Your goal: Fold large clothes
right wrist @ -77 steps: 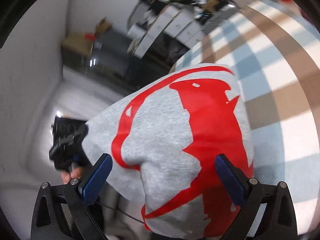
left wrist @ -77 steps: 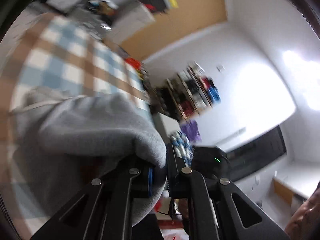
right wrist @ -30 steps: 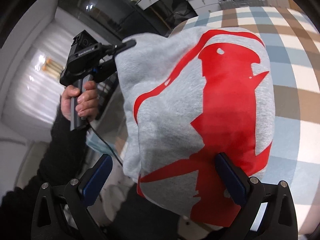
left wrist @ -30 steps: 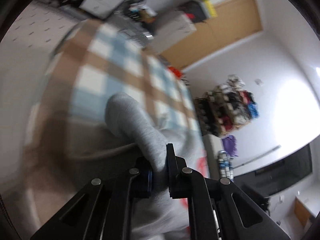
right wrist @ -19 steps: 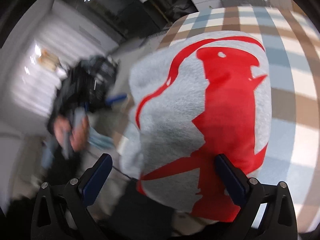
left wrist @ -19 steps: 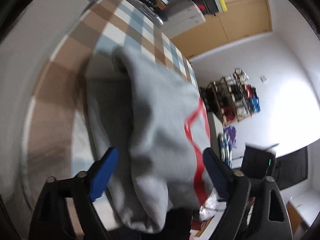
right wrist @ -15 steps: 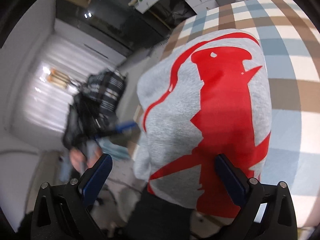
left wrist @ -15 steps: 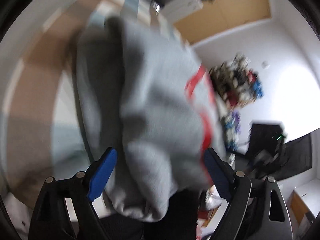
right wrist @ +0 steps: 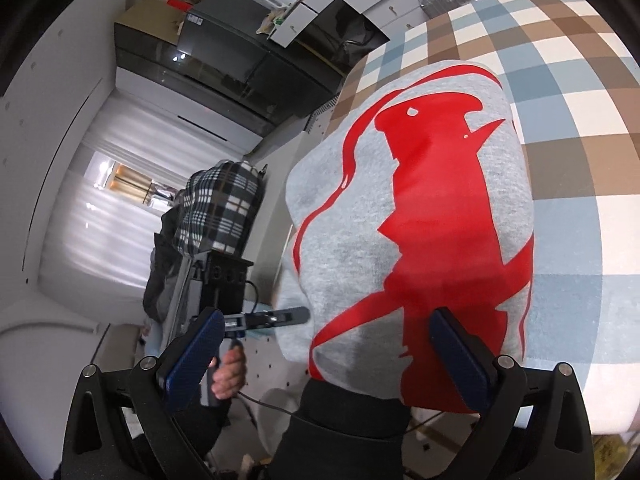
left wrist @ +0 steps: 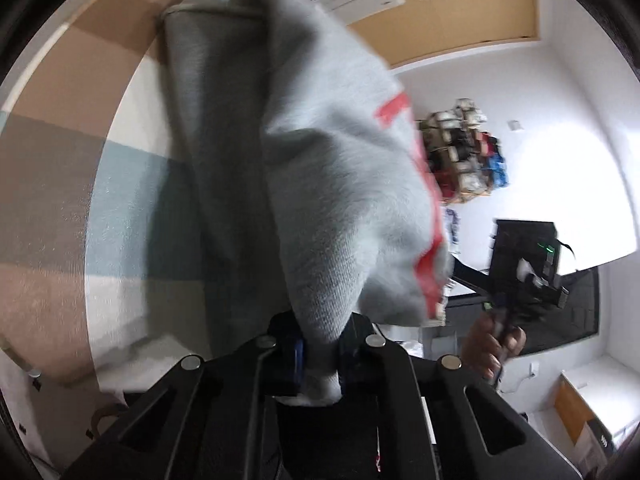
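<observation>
One grey sweatshirt (right wrist: 420,216) lies at the checked table's (right wrist: 568,128) near edge, overhanging. Left hand-held gripper (left wrist: 320,354) just closed, clamped on its hem. Right hand-held gripper (right wrist: 328,356) held wide, empty; table beyond the sweatshirt bare.

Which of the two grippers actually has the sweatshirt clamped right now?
The left gripper: its jaws are shut on a fold of the grey sweatshirt. The right gripper stands wide open, pads clear of the fabric.

One grey sweatshirt (right wrist: 420,216) with one red print lies on one checked bed cover (right wrist: 568,128). Two grippers are about, the left gripper (left wrist: 320,354) and the right gripper (right wrist: 328,356), each with two fingers. One plaid bundle (right wrist: 218,208) sits alongside.
</observation>
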Action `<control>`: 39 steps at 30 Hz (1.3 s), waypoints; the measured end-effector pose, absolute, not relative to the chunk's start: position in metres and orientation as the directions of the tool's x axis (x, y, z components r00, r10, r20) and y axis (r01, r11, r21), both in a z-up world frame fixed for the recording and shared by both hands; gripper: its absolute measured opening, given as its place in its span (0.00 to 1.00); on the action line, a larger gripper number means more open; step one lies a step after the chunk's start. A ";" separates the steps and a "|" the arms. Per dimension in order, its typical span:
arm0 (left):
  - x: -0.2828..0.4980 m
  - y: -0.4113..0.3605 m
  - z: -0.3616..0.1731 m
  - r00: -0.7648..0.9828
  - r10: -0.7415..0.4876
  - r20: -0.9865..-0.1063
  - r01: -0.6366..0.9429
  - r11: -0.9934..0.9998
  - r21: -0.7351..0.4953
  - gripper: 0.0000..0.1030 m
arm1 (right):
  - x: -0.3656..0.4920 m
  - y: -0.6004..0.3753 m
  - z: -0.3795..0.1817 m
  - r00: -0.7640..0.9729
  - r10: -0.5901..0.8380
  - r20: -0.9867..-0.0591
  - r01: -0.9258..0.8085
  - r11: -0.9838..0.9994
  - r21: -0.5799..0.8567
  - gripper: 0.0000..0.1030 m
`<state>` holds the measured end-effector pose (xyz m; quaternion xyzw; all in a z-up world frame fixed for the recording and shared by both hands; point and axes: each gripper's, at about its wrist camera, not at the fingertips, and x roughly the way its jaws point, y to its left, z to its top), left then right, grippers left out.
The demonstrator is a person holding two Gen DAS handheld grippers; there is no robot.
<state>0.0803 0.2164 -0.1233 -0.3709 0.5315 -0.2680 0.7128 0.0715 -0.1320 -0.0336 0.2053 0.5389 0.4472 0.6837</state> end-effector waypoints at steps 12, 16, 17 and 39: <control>0.071 0.234 -0.153 0.273 -0.780 -0.563 -0.020 0.580 -0.814 0.06 | 0.087 -0.072 -0.039 -0.248 0.785 -0.568 -0.366 0.468 0.805 1.00; 0.074 0.236 -0.143 0.256 -0.773 -0.580 -0.008 0.599 -0.801 0.06 | 0.093 -0.070 -0.072 -0.314 0.735 -0.601 -0.295 0.527 0.797 0.89; 0.077 0.234 -0.138 0.253 -0.770 -0.586 -0.001 0.606 -0.796 0.06 | 0.092 -0.071 -0.074 -0.318 0.720 -0.616 -0.290 0.545 0.787 0.83; 0.024 0.192 -0.025 0.587 -0.461 -0.666 0.081 0.852 -0.518 0.86 | 0.085 -0.062 -0.071 -0.318 0.713 -0.625 -0.260 0.569 0.780 1.00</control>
